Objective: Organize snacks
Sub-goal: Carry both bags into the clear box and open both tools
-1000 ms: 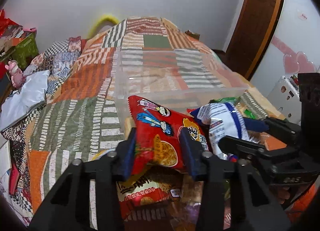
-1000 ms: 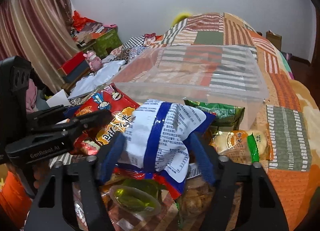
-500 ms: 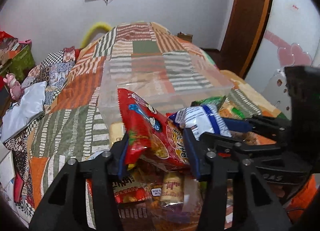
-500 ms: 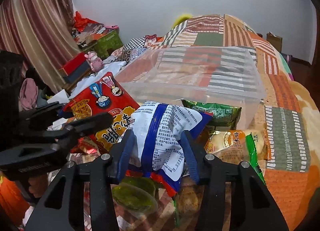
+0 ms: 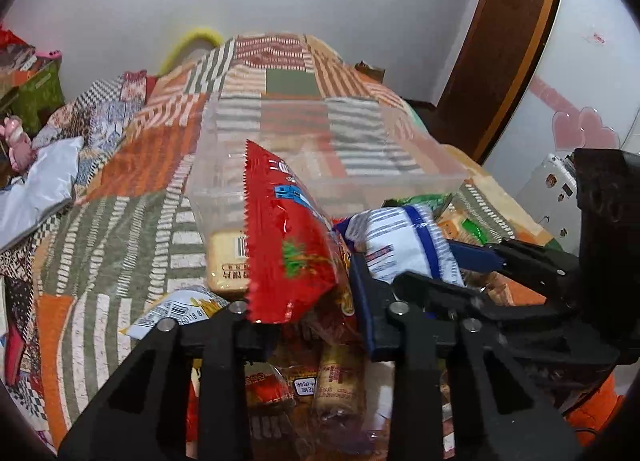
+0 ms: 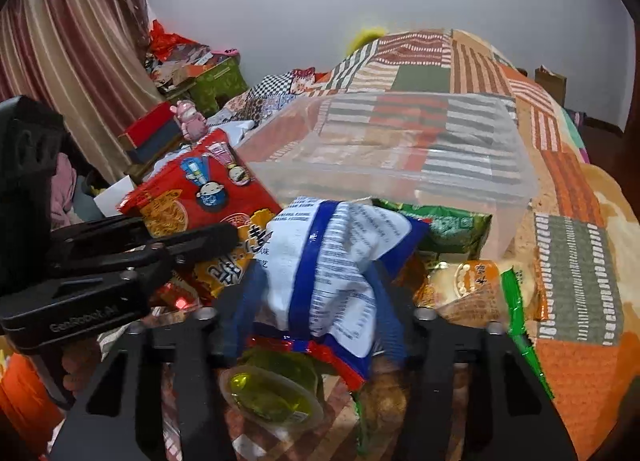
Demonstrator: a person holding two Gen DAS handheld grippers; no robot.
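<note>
we are clamping the left gripper [image 5: 304, 289] tighter on the glossy red noodle packet [image 5: 288, 237], which has swung edge-on; our right gripper [image 6: 316, 301] is closing on the blue-and-white crinkly bag [image 6: 340, 253] (both near the clear plastic bin [image 6: 520, 189], ready for loading).

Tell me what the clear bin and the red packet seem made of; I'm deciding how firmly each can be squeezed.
Clear bin: looks like rigid, glossy transparent plastic; the quilt's stripes show through its straight walls.
Red packet: looks like thin, shiny plastic film, possibly foil-lined; it creases, glints, and has a saw-tooth sealed edge.
</note>
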